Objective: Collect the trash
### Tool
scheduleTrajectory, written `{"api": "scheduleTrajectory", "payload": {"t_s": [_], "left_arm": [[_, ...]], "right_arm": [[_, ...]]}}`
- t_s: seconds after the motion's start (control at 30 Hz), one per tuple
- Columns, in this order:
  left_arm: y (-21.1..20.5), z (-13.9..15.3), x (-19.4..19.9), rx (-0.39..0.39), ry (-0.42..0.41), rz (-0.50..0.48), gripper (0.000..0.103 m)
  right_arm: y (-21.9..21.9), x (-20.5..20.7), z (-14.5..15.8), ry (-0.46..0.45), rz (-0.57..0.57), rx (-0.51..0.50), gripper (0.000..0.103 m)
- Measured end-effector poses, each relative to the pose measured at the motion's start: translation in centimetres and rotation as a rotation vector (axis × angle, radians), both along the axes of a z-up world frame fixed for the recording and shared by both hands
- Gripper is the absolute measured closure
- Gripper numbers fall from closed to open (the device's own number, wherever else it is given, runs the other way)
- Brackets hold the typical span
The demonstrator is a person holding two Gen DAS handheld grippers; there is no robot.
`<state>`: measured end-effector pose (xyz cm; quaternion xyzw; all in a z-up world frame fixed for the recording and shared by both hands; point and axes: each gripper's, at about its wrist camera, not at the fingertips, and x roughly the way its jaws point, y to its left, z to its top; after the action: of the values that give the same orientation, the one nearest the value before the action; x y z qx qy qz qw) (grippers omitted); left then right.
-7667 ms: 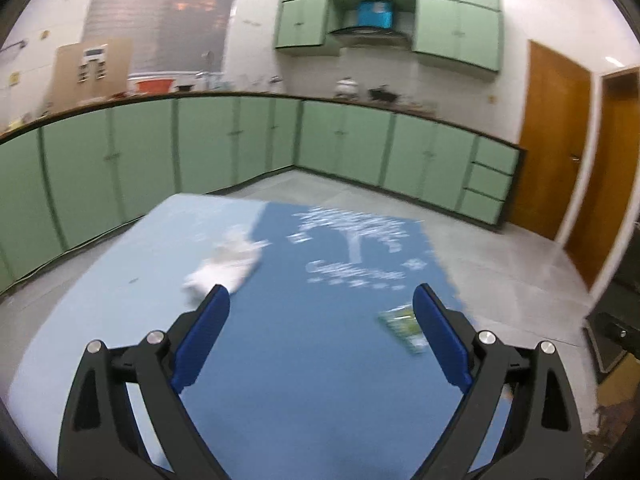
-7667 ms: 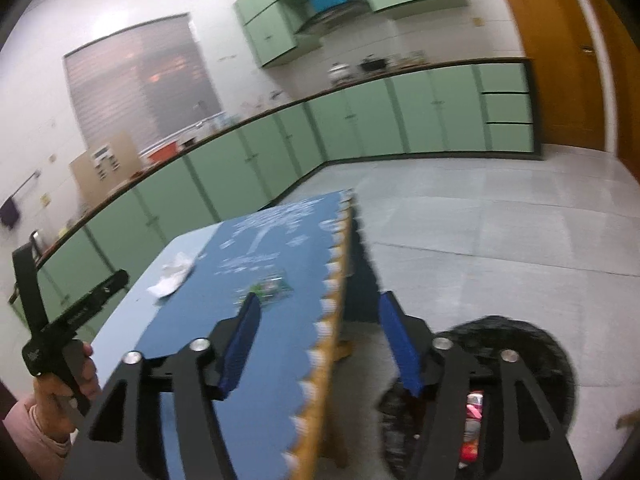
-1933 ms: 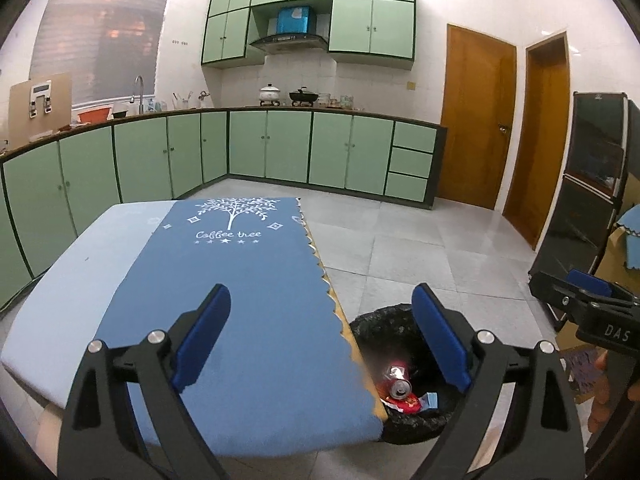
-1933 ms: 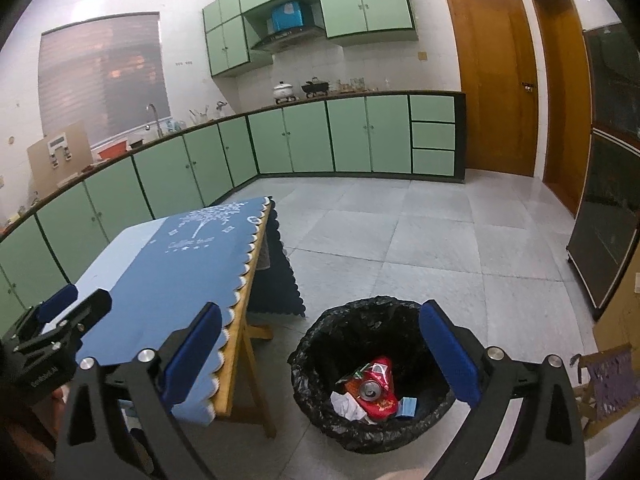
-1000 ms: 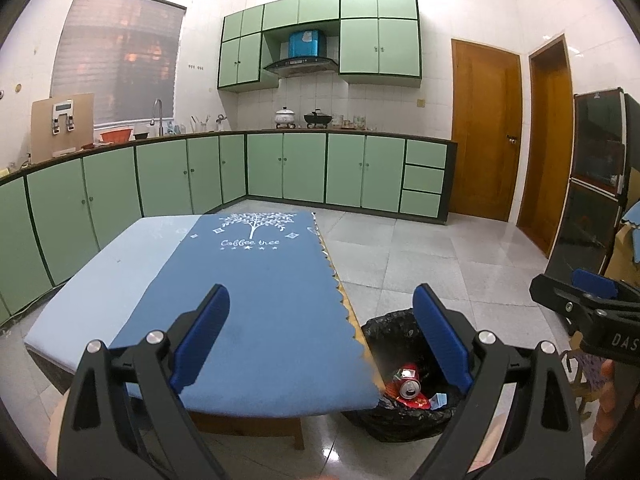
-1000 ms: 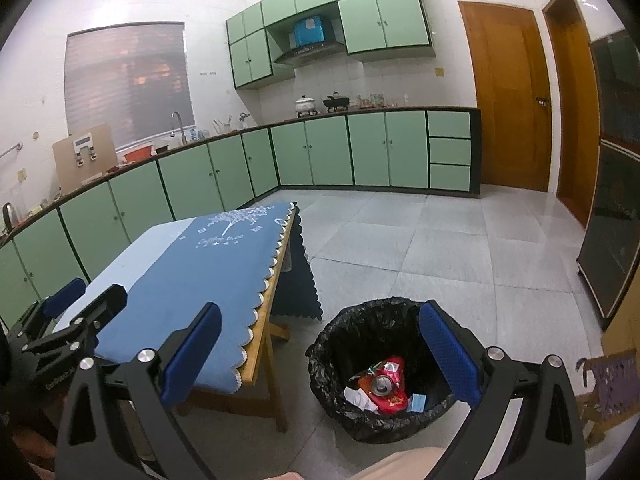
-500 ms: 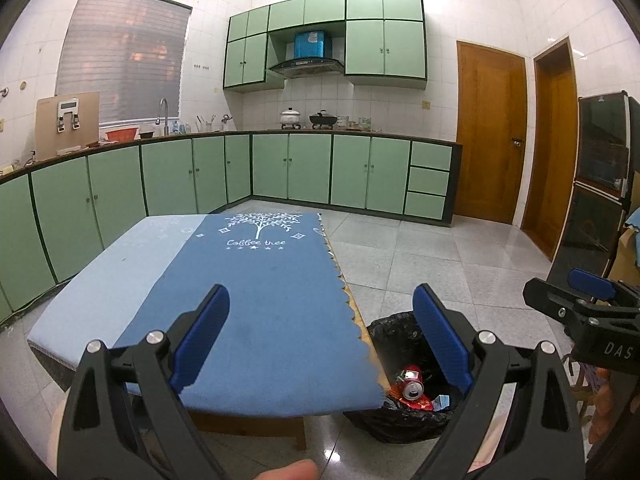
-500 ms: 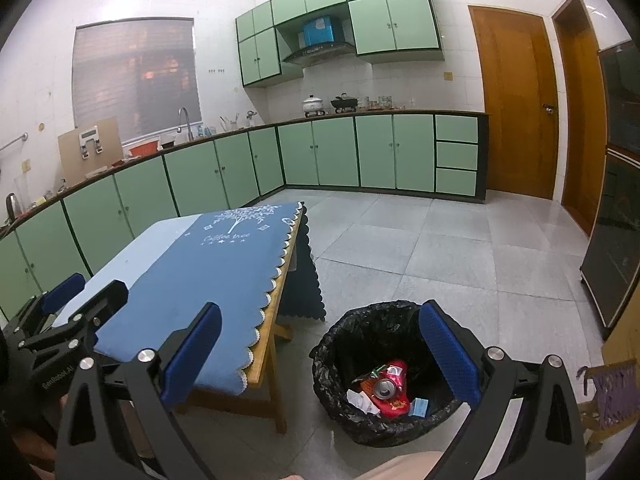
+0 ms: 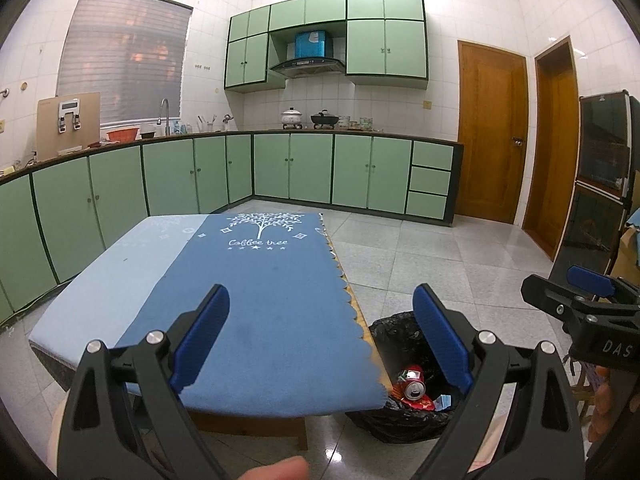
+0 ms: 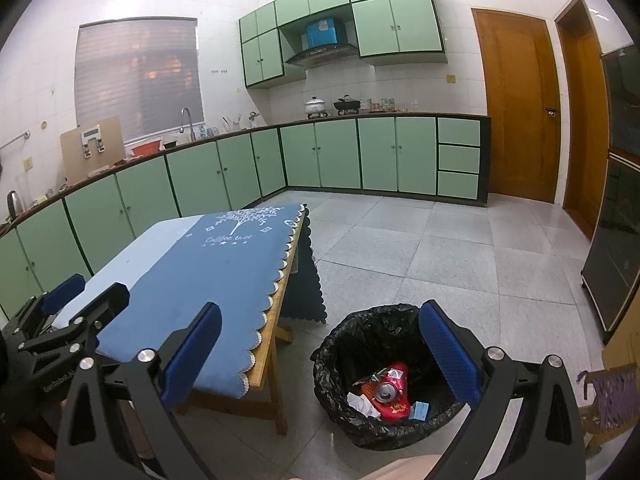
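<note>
Now two tongs — left tongs, right tongs — gape over one bin.

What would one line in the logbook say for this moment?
left gripper: open, holding nothing | right gripper: open, holding nothing | trash bin: holds can, wrappers | blue tablecloth: no trash visible

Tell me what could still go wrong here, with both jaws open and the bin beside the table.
The trash bin stands close to the table legs; a careless step back could tip it and spill the can. The tablecloth hangs over that edge, so the right gripper might snag it.
</note>
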<state>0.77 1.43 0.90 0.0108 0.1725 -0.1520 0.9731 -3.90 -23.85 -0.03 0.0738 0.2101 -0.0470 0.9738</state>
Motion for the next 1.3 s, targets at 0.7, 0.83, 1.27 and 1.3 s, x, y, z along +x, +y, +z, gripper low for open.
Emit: {"api": "scheduleTrajectory", "payload": {"t_s": [0.7, 0.83, 1.27, 1.3], "left_arm": [[0.19, -0.26, -0.33, -0.001, 0.001, 0.01, 0.013], [0.33, -0.35, -0.37, 0.0, 0.002, 0.01, 0.013], [0.64, -0.57, -0.53, 0.002, 0.003, 0.013, 0.013], [0.76, -0.61, -0.58, 0.003, 0.003, 0.014, 0.013]], "right_arm": [[0.14, 0.0, 0.04, 0.0, 0.001, -0.001, 0.006], [0.12, -0.01, 0.06, 0.0, 0.0, 0.0, 0.006], [0.1, 0.0, 0.1, 0.001, 0.001, 0.0, 0.006], [0.14, 0.02, 0.07, 0.001, 0.001, 0.001, 0.006]]}}
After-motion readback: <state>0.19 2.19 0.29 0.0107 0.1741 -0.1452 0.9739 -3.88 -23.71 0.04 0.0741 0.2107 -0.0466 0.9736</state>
